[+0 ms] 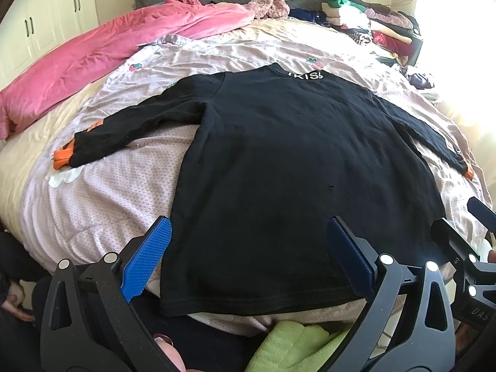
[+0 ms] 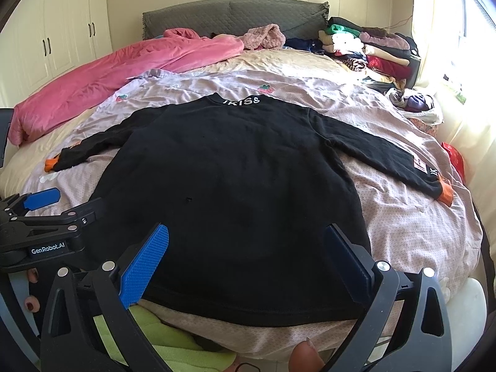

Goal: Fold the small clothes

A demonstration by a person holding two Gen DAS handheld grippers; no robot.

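**Watch the hem and the sheet beneath**

The black shirt (image 1: 279, 161) lies flat mid-frame on the pink sheet (image 1: 102, 195). Your left gripper (image 1: 248, 257) and right gripper (image 2: 246, 262) both gape, holding nothing. Pinch low at the hem and you may snag sheet too, or bunch the sleeves.
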